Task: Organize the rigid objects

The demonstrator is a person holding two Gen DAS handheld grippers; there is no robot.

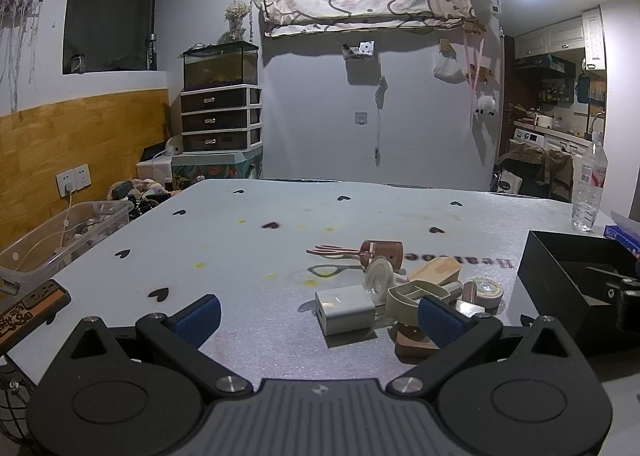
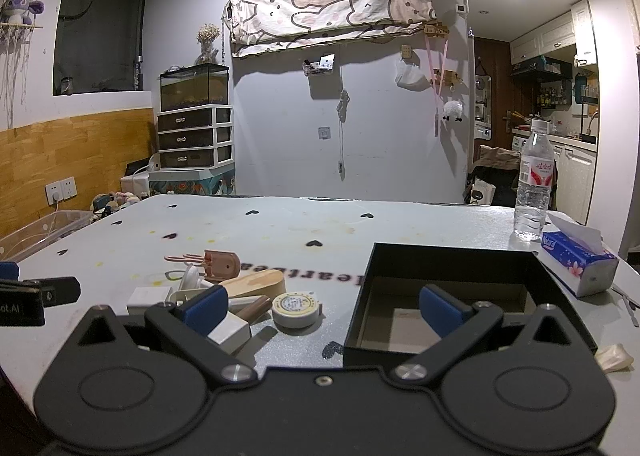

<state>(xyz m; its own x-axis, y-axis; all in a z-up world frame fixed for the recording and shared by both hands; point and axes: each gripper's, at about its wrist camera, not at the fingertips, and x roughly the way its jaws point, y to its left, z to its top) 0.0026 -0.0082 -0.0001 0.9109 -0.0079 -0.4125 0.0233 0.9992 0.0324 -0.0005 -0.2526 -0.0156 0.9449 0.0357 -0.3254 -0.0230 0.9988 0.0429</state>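
Both grippers, left [image 1: 318, 314] and right [image 2: 322, 310], were level, spread wide and empty, low-centre in frame, behind the clutter [image 1: 404, 288] and box [image 2: 448, 292].

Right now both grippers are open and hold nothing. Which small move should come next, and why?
Probably ease the left gripper forward to the white charger block. It lies nearest between the open fingers, at the front of the pile, and the black box to its right looks empty.
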